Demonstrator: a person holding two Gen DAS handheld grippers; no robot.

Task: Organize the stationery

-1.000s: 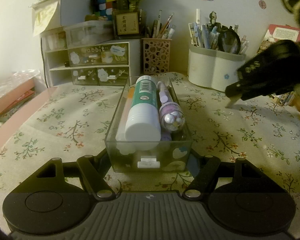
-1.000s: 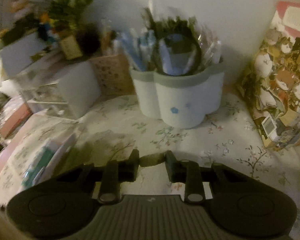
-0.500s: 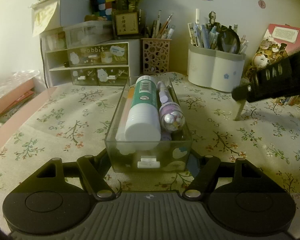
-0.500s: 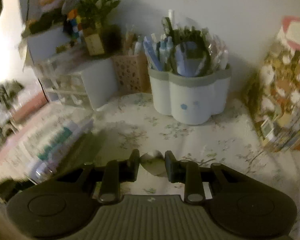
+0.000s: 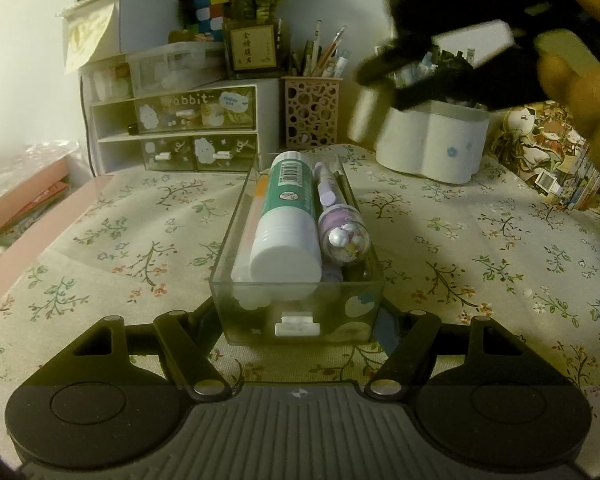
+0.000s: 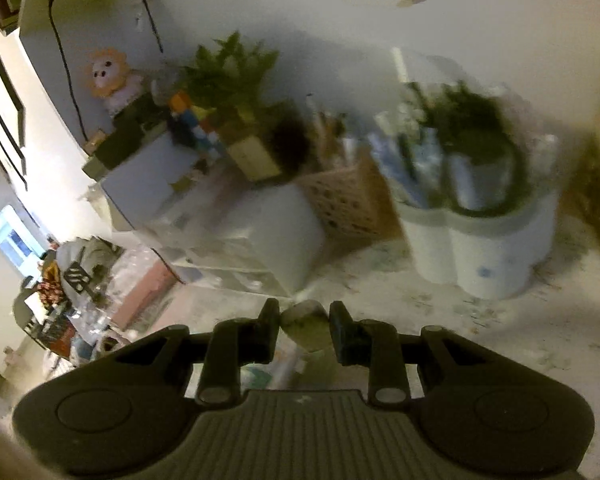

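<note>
Presently, noting the scene as it is standing:
Left tongs (image 5: 298, 322): sitting low on the surface (image 5: 480, 248), jaws closing on the two sides of the clear drawer tray (image 5: 300, 316) at its near end; gripping it.
Clear drawer tray: resting on the floral cloth, long axis running away from the camera, pointing toward the drawer unit (image 5: 180, 132) at the back.
Tray contents: a green-and-white glue stick (image 5: 288, 224) lying lengthwise with its white cap nearest; a purple pen with a clear bauble end (image 5: 342, 228) lying just beside it on the right, touching.
Right tongs (image 6: 305, 330): jaws standing narrow, pinching a small pale rounded item (image 6: 306, 322); too blurred to be naming it.
Right tongs in the left view (image 5: 432, 68): showing as a dark blur at upper right, above the surface, in front of the white pen holder (image 5: 432, 148), with the person's fingers (image 5: 580, 92) beside.
Back row: brown lattice pen cup (image 5: 312, 110) standing between drawer unit and white pen holder.
</note>
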